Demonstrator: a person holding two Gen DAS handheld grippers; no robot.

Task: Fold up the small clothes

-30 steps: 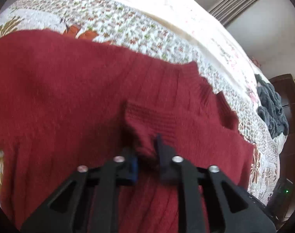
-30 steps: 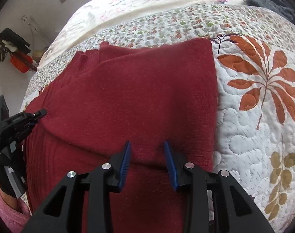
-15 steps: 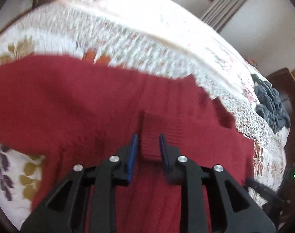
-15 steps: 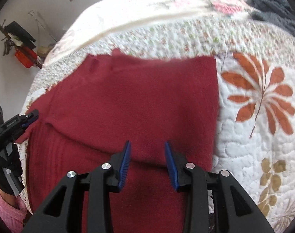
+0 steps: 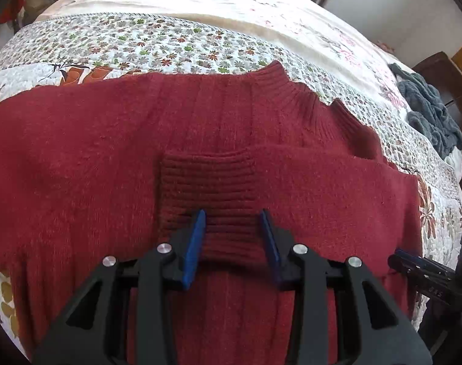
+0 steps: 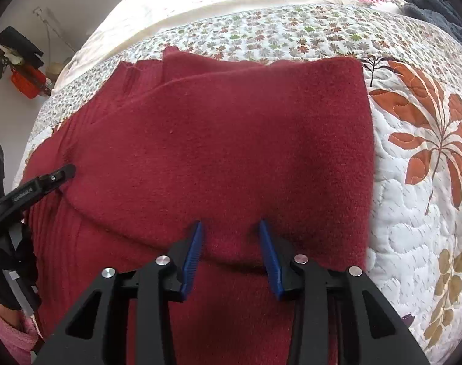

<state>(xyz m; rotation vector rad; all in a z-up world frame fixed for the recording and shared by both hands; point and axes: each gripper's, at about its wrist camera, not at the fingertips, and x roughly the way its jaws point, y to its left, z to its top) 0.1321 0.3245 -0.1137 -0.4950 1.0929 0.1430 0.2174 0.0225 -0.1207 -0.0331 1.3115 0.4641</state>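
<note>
Sweater (image 5: pixel 78 164), dark red, lies flat on the quilt (image 6: pixel 413 243) with both sleeves folded across its body, the ribbed cuff (image 5: pixel 206 188) resting mid-chest. Left gripper (image 5: pixel 232 243) is released, jaws apart astride the cuff; right gripper (image 6: pixel 231 252) is likewise released over the folded sleeve's edge. Sleeve stage appears done; next move likely calls for gripping the hem and folding it toward the collar (image 5: pixel 292 94). No containers seen.

A bed covered by a white floral quilted bedspread (image 6: pixel 413 228) carries everything. On it lie a dark red knitted sweater (image 5: pixel 78 167) and a grey-blue fuzzy garment (image 5: pixel 428 112).
</note>
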